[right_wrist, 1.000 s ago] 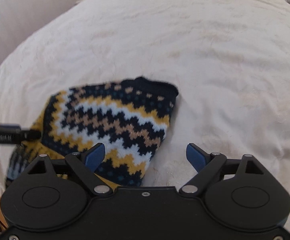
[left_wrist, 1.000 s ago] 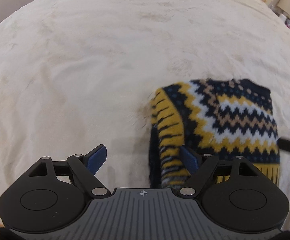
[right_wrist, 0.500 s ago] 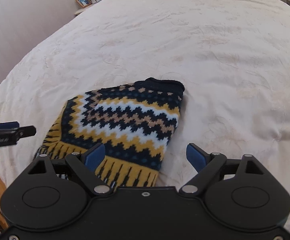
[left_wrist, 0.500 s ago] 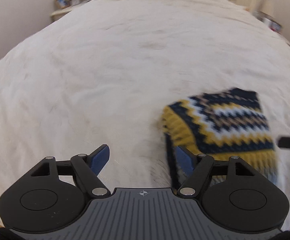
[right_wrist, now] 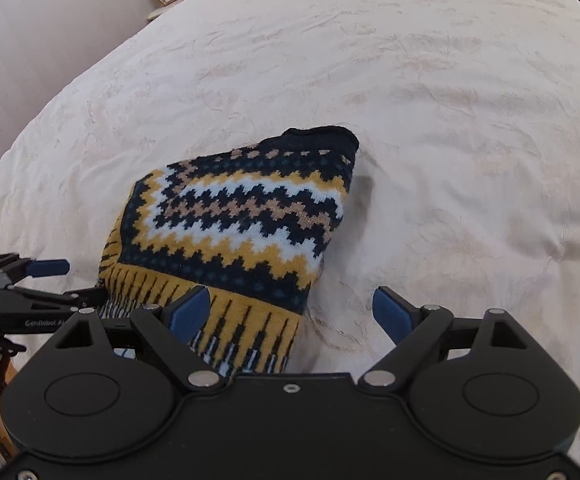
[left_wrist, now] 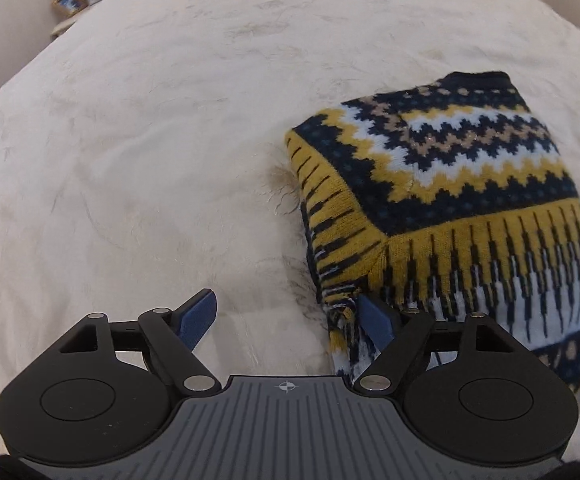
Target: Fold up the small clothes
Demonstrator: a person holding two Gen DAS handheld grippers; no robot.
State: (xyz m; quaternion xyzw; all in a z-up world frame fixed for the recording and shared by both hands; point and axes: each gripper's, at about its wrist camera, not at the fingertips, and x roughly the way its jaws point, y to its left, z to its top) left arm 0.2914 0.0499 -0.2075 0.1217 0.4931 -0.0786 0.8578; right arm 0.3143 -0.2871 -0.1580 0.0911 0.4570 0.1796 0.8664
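Both grippers have drawn nearer to the folded sweater point(left_wrist: 449, 184), which now fills more of each view than half a second ago and lies on the cream bed point(left_wrist: 150, 140) with its navy collar at the far end. Left gripper point(left_wrist: 286, 318) has its jaws spread wide, the right pad against the sweater's near left corner. Right gripper point(right_wrist: 290, 314) is likewise wide apart, holding nothing, over the sweater's near right corner.
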